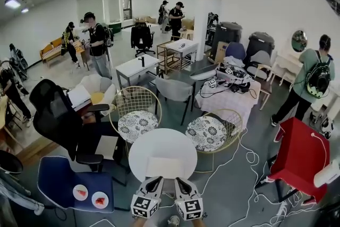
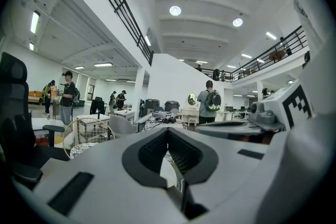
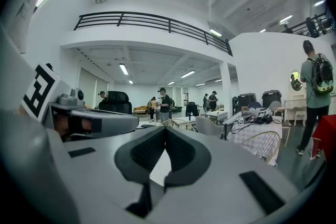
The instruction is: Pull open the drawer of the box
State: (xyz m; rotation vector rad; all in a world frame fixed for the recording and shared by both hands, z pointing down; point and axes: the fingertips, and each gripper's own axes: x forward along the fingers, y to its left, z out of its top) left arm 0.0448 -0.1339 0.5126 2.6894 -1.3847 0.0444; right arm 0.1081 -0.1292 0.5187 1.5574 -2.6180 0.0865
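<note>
Though the round counter (image 1: 139,152) sits at six o'clock, only a pale square (image 1: 162,166) at its near edge may be the box. Still the approach stage: the left tongs (image 1: 157,181) and right tongs (image 1: 180,181) are pressed together, empty; next, part them for the drawer.

3 cameras: 1 high and steep, 2 low and level.

The head view looks forward and steeply down from above onto the round white desk (image 1: 155,152). The left tongs (image 1: 158,182) and right tongs (image 1: 181,183) sit at its bottom edge, and the wide room spreads beyond. The left gripper view rides close behind its own tongs, which fill its lower half, and faces level across the room. The right gripper view does likewise, and each catches the other's marker cube (image 2: 294,105) at its side. All 3 share the cloth-covered desk (image 1: 226,101) and the person with a green backpack (image 1: 314,80).
</note>
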